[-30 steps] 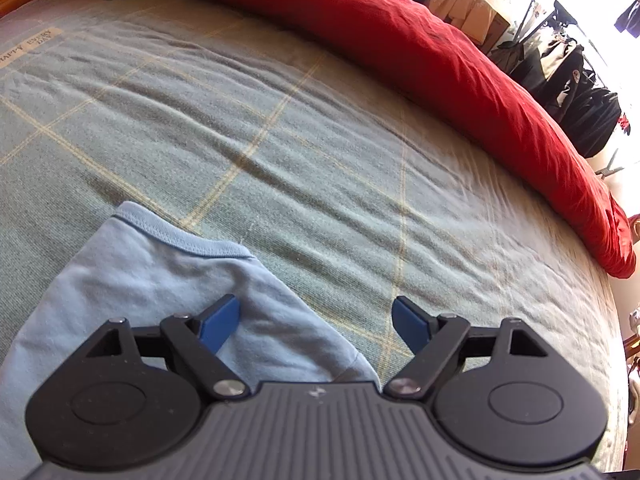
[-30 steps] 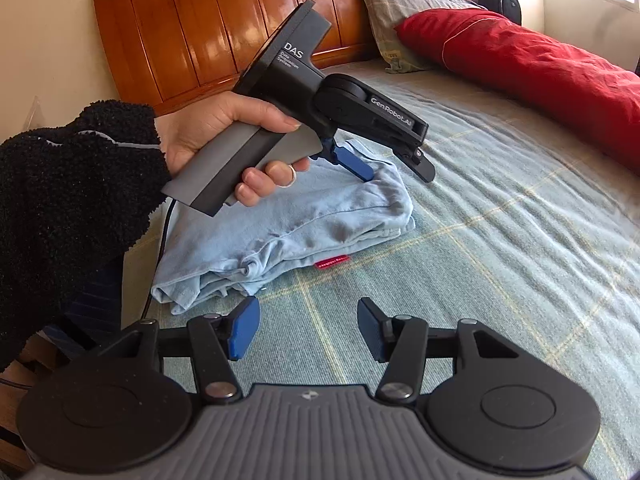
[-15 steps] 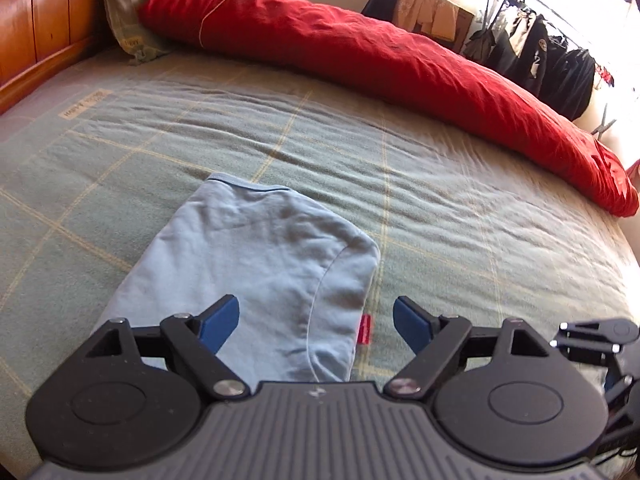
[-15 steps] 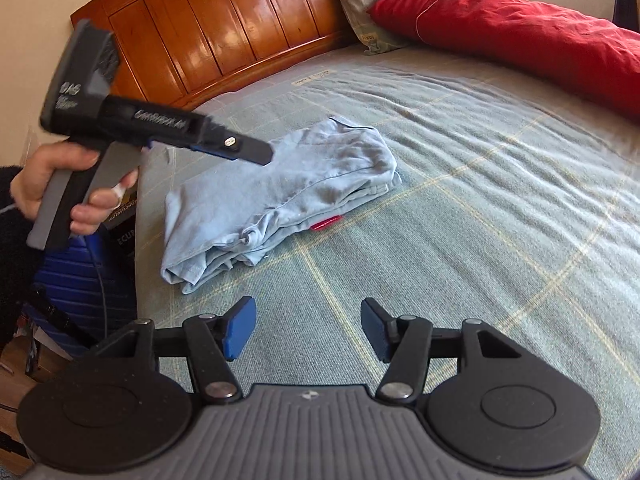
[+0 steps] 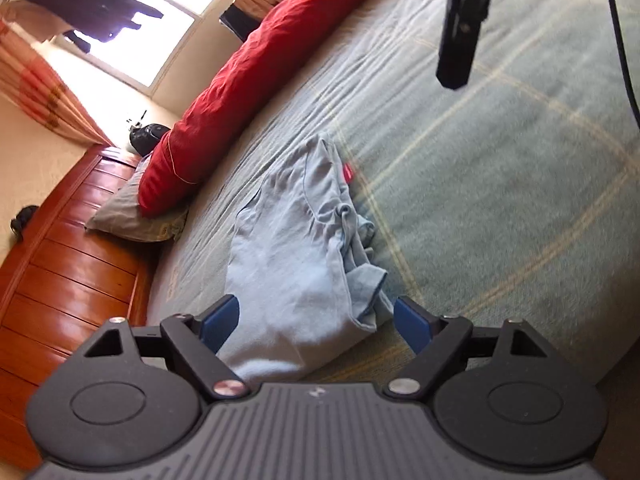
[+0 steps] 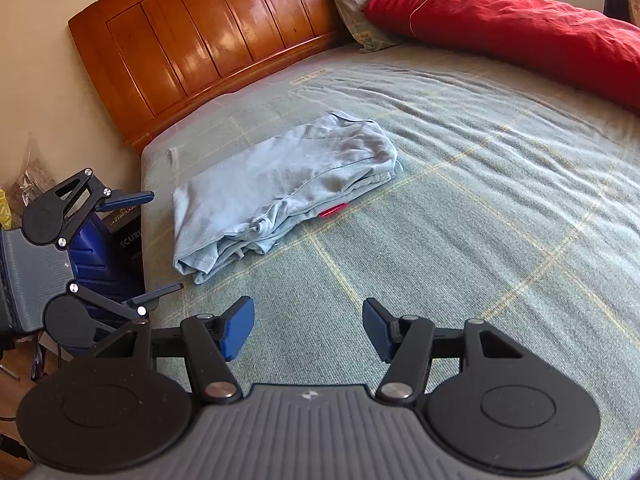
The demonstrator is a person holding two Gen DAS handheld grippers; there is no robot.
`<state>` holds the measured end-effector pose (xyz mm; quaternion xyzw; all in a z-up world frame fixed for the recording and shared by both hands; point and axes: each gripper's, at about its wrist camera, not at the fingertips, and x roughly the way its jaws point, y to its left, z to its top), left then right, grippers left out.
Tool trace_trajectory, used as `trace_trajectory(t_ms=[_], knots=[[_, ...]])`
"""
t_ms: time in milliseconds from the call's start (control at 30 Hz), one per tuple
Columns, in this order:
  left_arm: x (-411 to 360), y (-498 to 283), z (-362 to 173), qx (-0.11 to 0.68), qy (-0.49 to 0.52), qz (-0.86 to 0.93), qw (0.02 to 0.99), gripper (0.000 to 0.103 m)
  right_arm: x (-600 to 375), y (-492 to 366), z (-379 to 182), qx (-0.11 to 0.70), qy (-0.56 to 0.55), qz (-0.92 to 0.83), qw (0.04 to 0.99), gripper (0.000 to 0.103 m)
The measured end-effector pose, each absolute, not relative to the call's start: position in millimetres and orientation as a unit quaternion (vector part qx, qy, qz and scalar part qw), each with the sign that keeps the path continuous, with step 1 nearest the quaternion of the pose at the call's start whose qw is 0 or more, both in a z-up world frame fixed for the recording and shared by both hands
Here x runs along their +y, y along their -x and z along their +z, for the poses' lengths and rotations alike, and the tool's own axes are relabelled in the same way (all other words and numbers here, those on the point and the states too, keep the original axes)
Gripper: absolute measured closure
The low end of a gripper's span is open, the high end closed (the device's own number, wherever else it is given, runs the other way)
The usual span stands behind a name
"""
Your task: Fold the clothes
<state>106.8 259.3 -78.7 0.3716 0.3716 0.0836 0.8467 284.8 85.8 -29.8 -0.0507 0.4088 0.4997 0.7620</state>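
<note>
Near bed's corner [image 6: 160, 156], folded shirt [image 6: 280, 184]; both grippers off it.

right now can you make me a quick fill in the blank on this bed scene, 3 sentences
1. The folded garment lying on the bed is light ____ in colour.
2. The long duvet along the far side of the bed is ____.
3. Both the left gripper and the right gripper are ____, holding nothing.

Missing words: blue; red; open
</note>
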Motion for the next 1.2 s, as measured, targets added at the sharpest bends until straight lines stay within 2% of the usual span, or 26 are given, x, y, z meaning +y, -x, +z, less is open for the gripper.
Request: trace_trajectory(t_ms=[133,300,600,800,967,1067,1200], knots=[[250.2,-104.8,-99.0,0.376,-0.443,0.082,0.810,0.019,88.8,-280.9,-27.5,0.406,0.050,0.505,0.760,0.038],[241.8,-112.9,-116.1,0.374,-0.483,0.062,0.789,0.018,89.9,-279.6,-24.4,0.403,0.053,0.506,0.761,0.037],[258.5,-123.2,-107.5,0.400,-0.441,0.137,0.792,0.017,89.1,-279.4,-29.4,0.406,0.060,0.503,0.761,0.036],[261.9,-106.6,-79.5,0.406,-0.390,0.118,0.818,0.017,89.7,-283.4,-31.5,0.409,0.051,0.502,0.761,0.035],[270.1,-115.8,-60.5,0.394,-0.279,0.076,0.873,0.017,96.3,-279.3,-31.6,0.409,0.058,0.507,0.757,0.035],[263.1,-121.8,-69.4,0.403,-0.255,0.041,0.878,0.017,96.6,-277.4,-31.1,0.409,0.060,0.508,0.756,0.035],[260.7,-124.3,-79.6,0.442,-0.172,-0.009,0.880,0.019,94.1,-278.8,-32.2,0.410,0.063,0.503,0.758,0.034]])
